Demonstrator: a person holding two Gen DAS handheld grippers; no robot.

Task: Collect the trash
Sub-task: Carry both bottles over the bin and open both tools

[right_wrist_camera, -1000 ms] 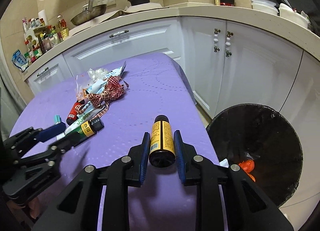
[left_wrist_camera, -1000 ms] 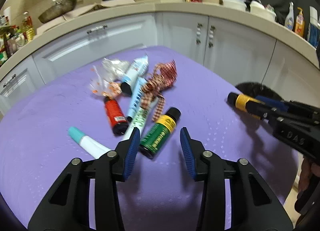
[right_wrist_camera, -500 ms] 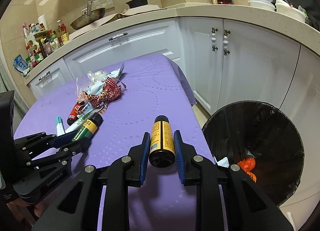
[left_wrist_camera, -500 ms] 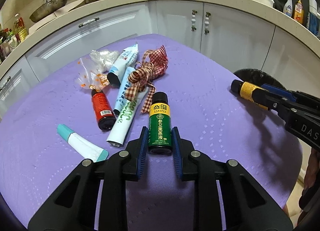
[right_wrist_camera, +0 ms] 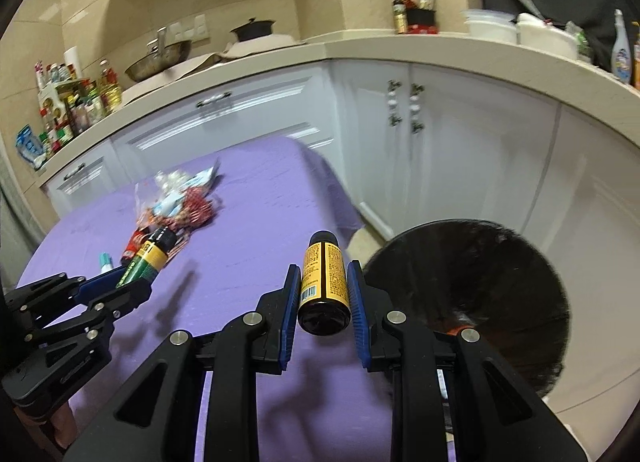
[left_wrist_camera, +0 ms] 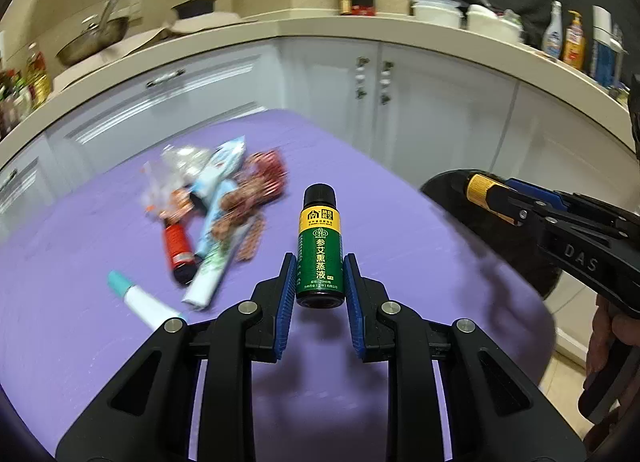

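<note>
The left tool pinches a green bottle above the purple worktop. The right tool pinches a yellow bottle by the worktop's edge, just beside the black bin. Blurred tubes and wrappers lie heaped on the worktop.

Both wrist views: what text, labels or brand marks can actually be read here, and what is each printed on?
"参艾熏蒸液": down the green bottle held in the left gripper.
"DAS": on the right gripper's body, seen in the left wrist view.
Yellow bottle in the right gripper: barcode and fine print, too small to read.
Green bottle's small print and yellow band logo: unreadable.
Trash pile wrappers: blurred, unreadable.
</note>
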